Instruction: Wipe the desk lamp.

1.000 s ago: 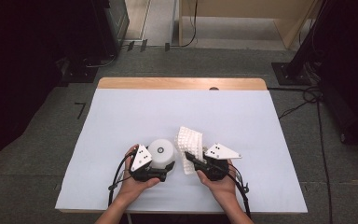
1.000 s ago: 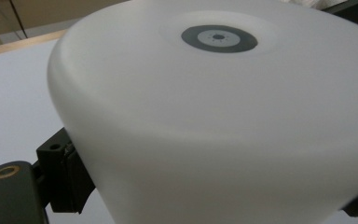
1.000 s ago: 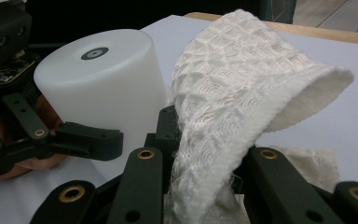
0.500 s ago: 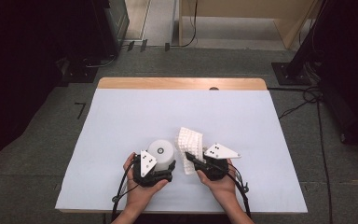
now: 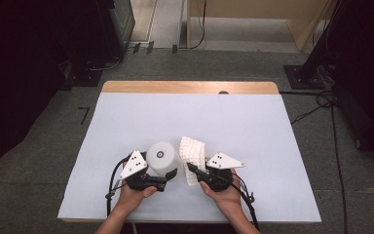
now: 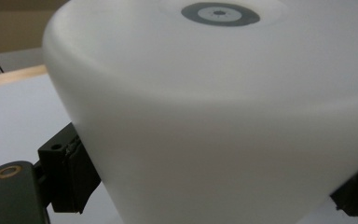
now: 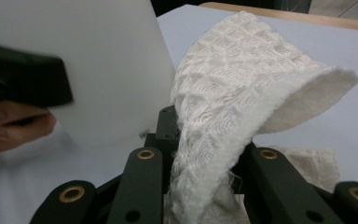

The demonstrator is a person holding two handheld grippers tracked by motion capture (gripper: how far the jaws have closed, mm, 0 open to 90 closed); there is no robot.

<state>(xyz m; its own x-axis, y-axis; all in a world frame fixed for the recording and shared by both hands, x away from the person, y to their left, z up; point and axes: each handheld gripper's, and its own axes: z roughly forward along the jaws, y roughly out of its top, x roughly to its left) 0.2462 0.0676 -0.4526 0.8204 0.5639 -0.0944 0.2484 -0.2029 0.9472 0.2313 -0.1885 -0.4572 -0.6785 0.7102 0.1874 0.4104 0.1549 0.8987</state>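
Observation:
A white plastic cup (image 5: pixel 161 157) is held base up, a grey ring at the centre of the base. My left gripper (image 5: pixel 163 168) is shut on the cup's wall; in the left gripper view the cup (image 6: pixel 205 93) sits between the two black pads (image 6: pixel 70 177). Just right of it, a white waffle-weave cloth (image 5: pixel 193 150) rises from my right gripper (image 5: pixel 192 168), which is shut on its lower end. In the right gripper view the cloth (image 7: pixel 242 70) arches up and to the right, with the cup (image 7: pixel 98 56) close at its left. Whether cloth and cup touch I cannot tell.
The table (image 5: pixel 233 122) has a white cover and a strip of bare wood (image 5: pixel 190 87) along its far edge. Both hands work near the front edge. Dark equipment and cables stand on the grey floor around the table.
My left gripper has shifted a little to the left with the cup. The right gripper and the cloth have kept still.

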